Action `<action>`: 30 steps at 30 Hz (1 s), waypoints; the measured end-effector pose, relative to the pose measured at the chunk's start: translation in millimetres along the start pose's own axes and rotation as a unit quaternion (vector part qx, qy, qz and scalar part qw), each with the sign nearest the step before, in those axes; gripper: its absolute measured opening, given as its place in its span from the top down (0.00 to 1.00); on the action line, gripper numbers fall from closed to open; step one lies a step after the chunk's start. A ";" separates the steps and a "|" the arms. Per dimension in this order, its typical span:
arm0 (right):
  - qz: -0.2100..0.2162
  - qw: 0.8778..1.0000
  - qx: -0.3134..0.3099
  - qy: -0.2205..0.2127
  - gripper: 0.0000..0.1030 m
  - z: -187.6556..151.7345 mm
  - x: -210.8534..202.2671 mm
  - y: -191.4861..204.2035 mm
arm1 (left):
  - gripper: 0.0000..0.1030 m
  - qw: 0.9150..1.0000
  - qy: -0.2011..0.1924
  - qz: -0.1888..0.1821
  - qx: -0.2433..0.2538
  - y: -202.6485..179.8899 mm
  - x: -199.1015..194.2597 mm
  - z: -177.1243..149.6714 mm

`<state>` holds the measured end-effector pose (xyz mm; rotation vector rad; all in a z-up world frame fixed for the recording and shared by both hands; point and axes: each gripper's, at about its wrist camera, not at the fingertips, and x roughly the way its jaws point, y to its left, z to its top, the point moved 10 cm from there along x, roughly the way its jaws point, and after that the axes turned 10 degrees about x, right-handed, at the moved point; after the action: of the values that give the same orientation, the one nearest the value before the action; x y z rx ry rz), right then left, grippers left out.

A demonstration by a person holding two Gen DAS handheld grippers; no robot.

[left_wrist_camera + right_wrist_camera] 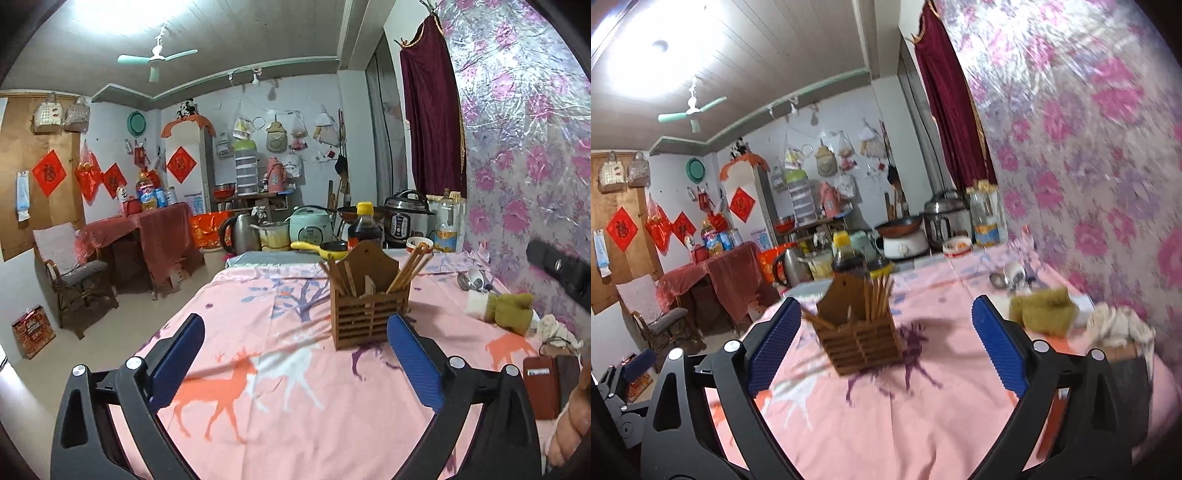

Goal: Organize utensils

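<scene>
While both of my grippers hung above the pink deer-print cloth [280, 424] that covered the bench, neither one held anything. My left gripper [295, 354] had its jaws spread wide with only bare cloth between them, and my right gripper [886, 343] stood just as wide, also empty. No earlier view was there to compare with, so I speak only of how they stood.

The wooden utensil holder [369, 314] sat upright near the middle of the bench, ahead of both grippers and apart from them. Chopsticks [410, 269] leaned out of its right compartment, and a few more sticks [338, 275] leaned from the left one, which I judged meant the sorting was largely done, since they stood handle-down where they belonged.

Against the flowered wall, well apart from the holder, lay some metal spoons [466, 282] beside a green stuffed toy [508, 310]. I judged those spoons were what remained to gather. With both jaws apart and empty, I was placed to reach for them, though the right view was blurred and showed them poorly.
</scene>
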<state>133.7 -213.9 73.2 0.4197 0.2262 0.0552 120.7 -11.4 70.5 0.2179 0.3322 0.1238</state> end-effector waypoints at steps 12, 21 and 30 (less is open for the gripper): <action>-0.061 0.997 -0.048 0.020 0.10 -47.0 -23.0 -16.7 | 0.06 1.000 0.025 -0.004 -0.004 -5.8 -18.6 -36.6; -0.068 0.995 -0.073 0.019 0.10 -54.8 -27.1 -10.8 | 0.06 0.999 0.040 0.006 -0.008 -3.7 -15.8 -47.1; -0.067 0.995 -0.067 0.024 0.10 -55.7 -24.6 -14.4 | 0.06 0.999 0.044 0.010 -0.015 0.4 -16.6 -48.9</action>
<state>97.1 -207.3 22.9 0.2687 0.2949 -0.0504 88.7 -4.2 30.7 0.1867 0.4152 0.1588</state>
